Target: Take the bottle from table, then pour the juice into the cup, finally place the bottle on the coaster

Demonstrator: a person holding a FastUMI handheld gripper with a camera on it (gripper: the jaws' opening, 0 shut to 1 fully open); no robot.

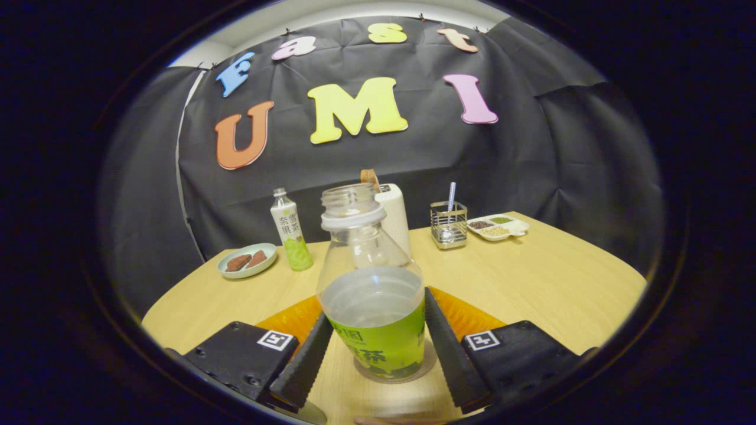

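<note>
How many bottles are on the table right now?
2. One open bottle stands between the tongs, whose fingers flank its sides. A capped bottle stands beyond it, beside the plate. Others may be hidden behind the near bottle.

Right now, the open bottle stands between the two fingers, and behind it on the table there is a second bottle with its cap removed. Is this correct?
Not quite. In the gripper view the bottle between the fingers of the gripper is open, but the second bottle behind it on the table has its cap on, not removed.
</note>
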